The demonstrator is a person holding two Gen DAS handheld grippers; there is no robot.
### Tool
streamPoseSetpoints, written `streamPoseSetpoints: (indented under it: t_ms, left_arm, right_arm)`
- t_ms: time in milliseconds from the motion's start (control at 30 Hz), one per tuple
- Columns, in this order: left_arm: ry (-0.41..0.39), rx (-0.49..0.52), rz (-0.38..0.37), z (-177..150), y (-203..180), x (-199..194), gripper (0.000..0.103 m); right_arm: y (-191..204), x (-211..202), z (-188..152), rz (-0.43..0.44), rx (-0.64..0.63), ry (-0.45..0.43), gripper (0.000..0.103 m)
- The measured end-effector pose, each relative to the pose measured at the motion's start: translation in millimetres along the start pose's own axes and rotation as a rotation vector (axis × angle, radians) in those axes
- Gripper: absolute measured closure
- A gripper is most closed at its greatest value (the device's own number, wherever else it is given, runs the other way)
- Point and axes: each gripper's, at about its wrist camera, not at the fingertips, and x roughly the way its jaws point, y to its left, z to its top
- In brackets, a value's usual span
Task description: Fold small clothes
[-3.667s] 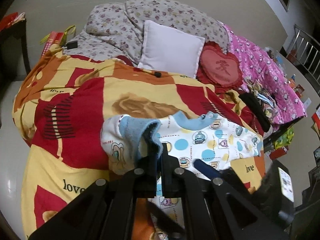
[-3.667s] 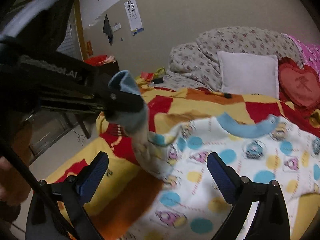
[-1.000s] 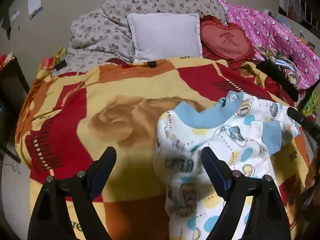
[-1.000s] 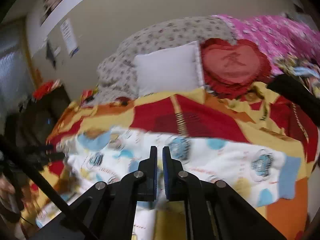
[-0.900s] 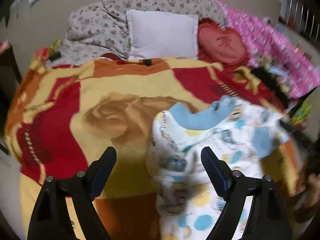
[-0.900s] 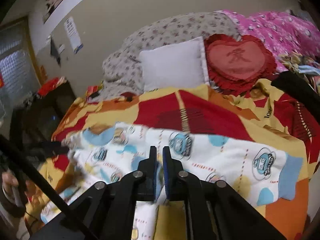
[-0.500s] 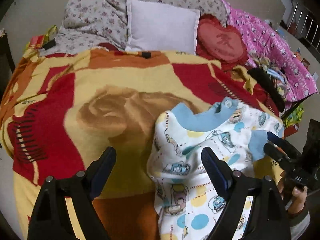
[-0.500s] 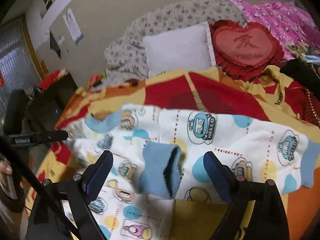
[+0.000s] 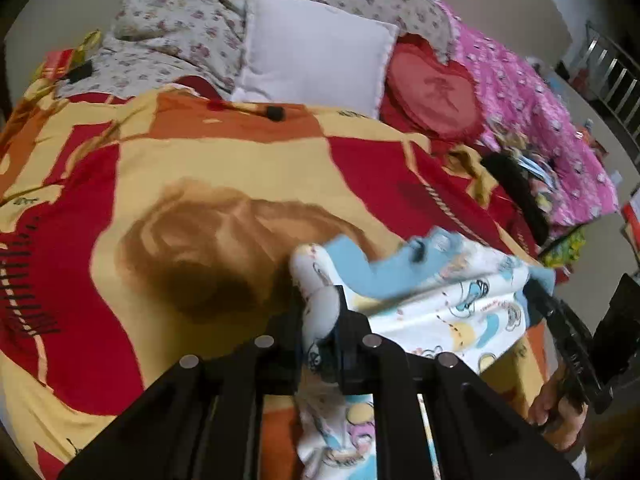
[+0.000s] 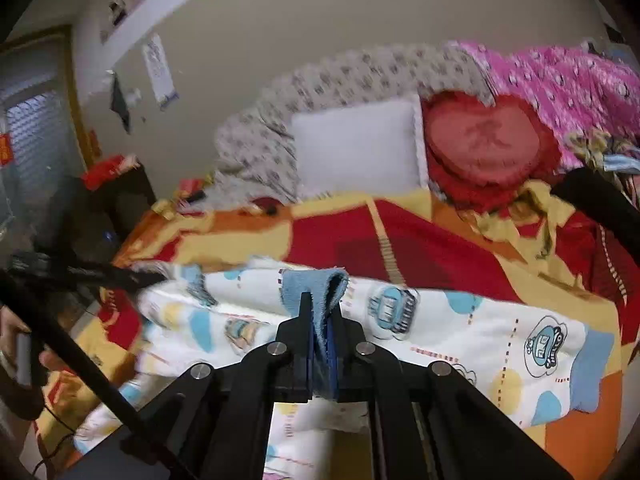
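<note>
- Your left tongs (image 9: 320, 312) had just closed on the white shoulder fold of the baby shirt (image 9: 448, 308).
- Your right tongs (image 10: 319, 320) had just clamped its blue cuff (image 10: 316, 286).
- Beyond both tongs, the shirt lay on the bed's red-and-yellow blanket (image 9: 200, 168).
</note>
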Motion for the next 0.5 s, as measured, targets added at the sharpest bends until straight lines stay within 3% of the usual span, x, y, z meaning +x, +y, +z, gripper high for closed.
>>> streamPoseSetpoints:
  t_ms: [100, 167, 200, 233, 300, 400, 500]
  left_arm:
    - [0.013, -0.069, 0.052, 3, 16, 11, 0.083]
    - [-0.002, -0.116, 0.047, 3, 29, 10, 0.075]
    - [-0.008, -0.13, 0.042, 2, 33, 5, 0.073]
    - [-0.016, -0.132, 0.049, 1, 35, 1, 0.072]
    - [-0.041, -0.115, 0.057, -2, 35, -13, 0.072]
    - [-0.062, -0.07, 0.054, -13, 27, -33, 0.063]
    - [-0.081, -0.036, 0.036, -37, 19, -54, 0.045]
  right_arm:
    - [-3, 30, -11, -0.056, -0.002, 0.079, 0.097]
    - [-3, 39, -18, -0.083, -0.019, 0.1, 0.096]
    - [-2, 37, -18, -0.086, -0.027, 0.09, 0.088]
    - [0, 32, -16, -0.113, -0.038, 0.091, 0.067]
    - [-1, 19, -14, -0.139, -0.033, 0.064, 0.042]
    - [-1, -8, -6, -0.08, 0.005, 0.017, 0.042]
    - [12, -18, -2, 0.065, 0.026, 0.022, 0.042]
